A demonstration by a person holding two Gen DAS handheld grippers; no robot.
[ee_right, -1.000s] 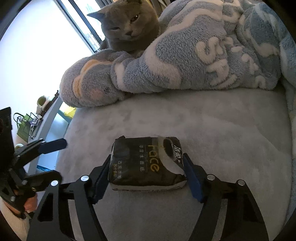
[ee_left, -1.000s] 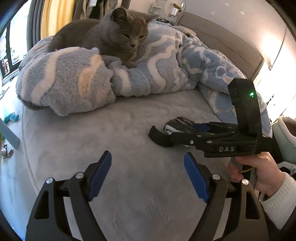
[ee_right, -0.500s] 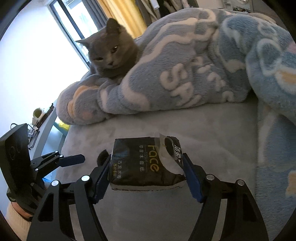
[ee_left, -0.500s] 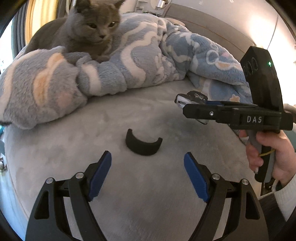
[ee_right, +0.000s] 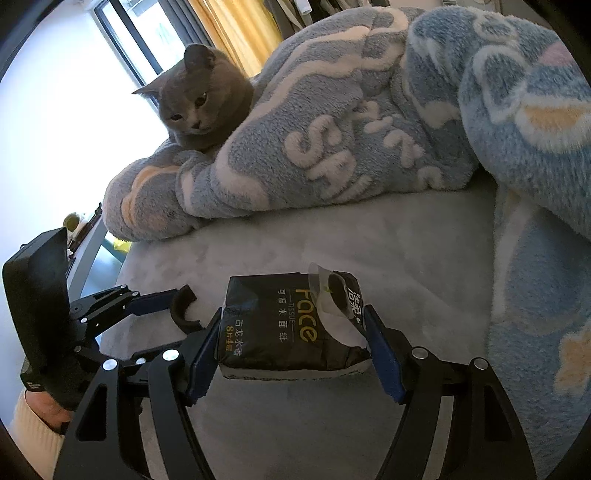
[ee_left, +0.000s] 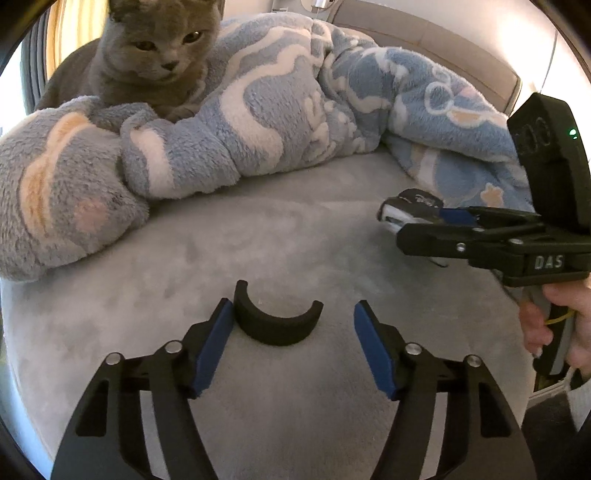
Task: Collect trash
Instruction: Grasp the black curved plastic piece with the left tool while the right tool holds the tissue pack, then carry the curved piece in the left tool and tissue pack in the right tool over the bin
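Left hand-held gripper [ee_left: 293, 343], black frame with blue pads, points down at the grey plush bed cover [ee_left: 295, 251]; jaws closing, not yet gripping. Between them lies a black curved half-ring piece of foam-like material [ee_left: 275, 325], open side facing away from the camera. Its left end sits just beside the left blue pad [ee_left: 212, 347], contact unclear; its right end stands apart from the right pad. The piece rests flat on the bed.

Right hand-held gripper [ee_right: 291, 349] clenched on a black soft tissue pack with gold "Face" lettering and a torn-open white flap [ee_right: 291, 325]. Both blue pads press the pack's short ends. From the left wrist view the pack [ee_left: 410, 210] shows only as a dark and white end past the right gripper's fingers, clear of the bed surface and near the blanket's lower fold. A hand [ee_left: 561, 325] with a cream sleeve grips the right handle at the frame's right edge.

In the right wrist view the left gripper [ee_right: 155, 321] shows at lower left, with the half-ring [ee_right: 181, 308] by its fingertips, just left of the held pack.

A blue-and-white fleece blanket with orange and pink patches [ee_left: 280, 110] lies bunched across the far side of the bed. A grey short-haired cat [ee_left: 147, 66] lies on it at upper left, head toward the grippers. Yellow curtain [ee_right: 229, 33] and bright window behind the cat
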